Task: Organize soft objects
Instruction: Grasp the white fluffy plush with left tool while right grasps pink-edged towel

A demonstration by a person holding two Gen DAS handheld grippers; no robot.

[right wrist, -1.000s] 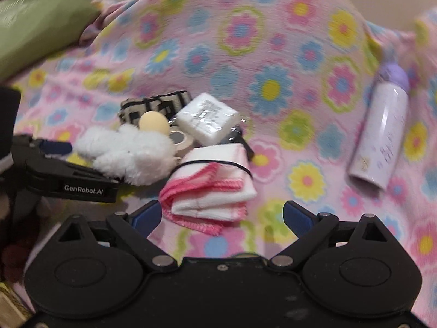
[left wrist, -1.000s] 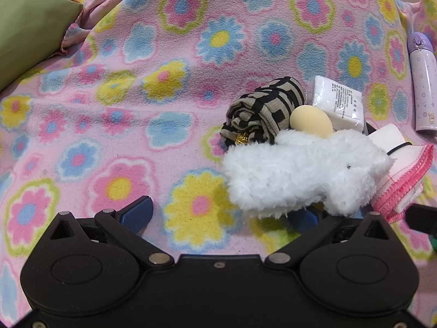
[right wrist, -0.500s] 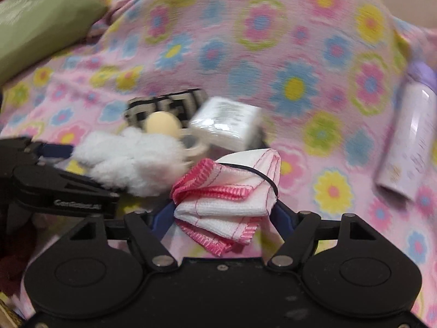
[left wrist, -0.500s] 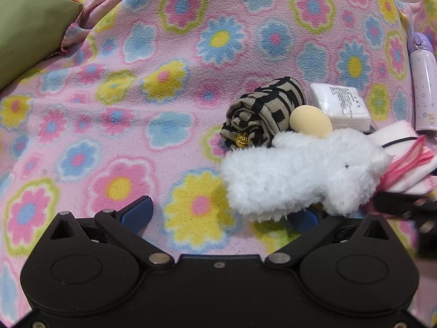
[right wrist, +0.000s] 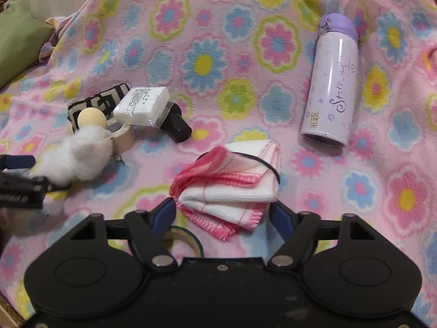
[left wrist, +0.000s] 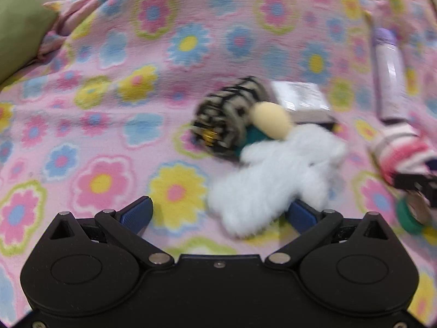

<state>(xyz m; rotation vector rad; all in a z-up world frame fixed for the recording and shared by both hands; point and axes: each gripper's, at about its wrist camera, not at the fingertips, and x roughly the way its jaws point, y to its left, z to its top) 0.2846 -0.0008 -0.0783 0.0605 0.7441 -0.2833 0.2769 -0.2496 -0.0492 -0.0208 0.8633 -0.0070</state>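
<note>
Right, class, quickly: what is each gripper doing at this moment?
Left gripper: open, holding nothing; white plush toy lies by one finger.
Right gripper: fingers opening, folded cloth pinched between them.

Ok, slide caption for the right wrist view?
Right gripper opening around folded pink-edged cloth on floral blanket.

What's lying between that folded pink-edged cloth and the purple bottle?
Nothing: in the right wrist view only bare flowered blanket lies between the folded cloth and the purple bottle.

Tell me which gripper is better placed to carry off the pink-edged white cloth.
Right. The right gripper already has the folded cloth between its opening jaws, while the left gripper sits by the white plush toy.
</note>
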